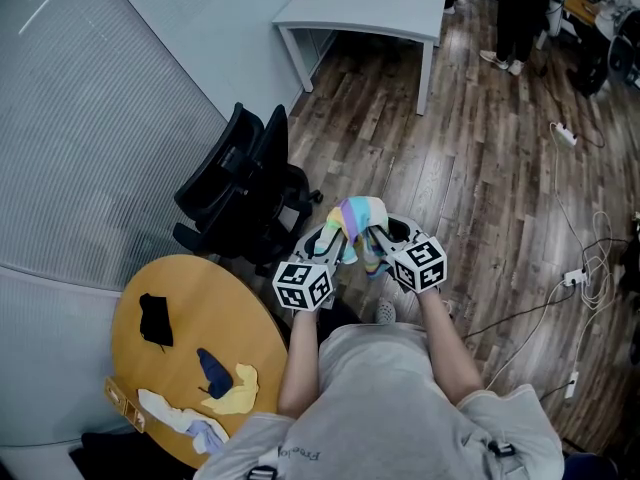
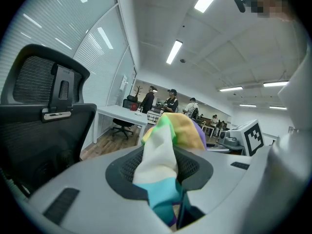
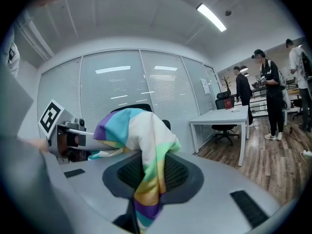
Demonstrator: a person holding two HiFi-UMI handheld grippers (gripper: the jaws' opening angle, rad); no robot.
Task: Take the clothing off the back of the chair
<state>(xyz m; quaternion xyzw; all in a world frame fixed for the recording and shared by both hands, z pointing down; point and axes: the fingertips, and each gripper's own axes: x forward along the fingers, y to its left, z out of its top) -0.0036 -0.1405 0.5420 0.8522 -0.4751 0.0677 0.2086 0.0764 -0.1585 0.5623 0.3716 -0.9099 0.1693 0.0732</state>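
Observation:
A rainbow-striped garment hangs in the air in front of me, held up between both grippers. My left gripper is shut on its left part, and my right gripper is shut on its right part. In the left gripper view the cloth is pinched between the dark pads of the left gripper. In the right gripper view the cloth drapes over and into the right gripper. The black office chair stands just left of the garment with a bare backrest.
A round wooden table at lower left carries black, blue, yellow and white clothes. A white desk stands farther ahead, with people beyond it. Cables lie on the wooden floor at right. A glass wall runs along the left.

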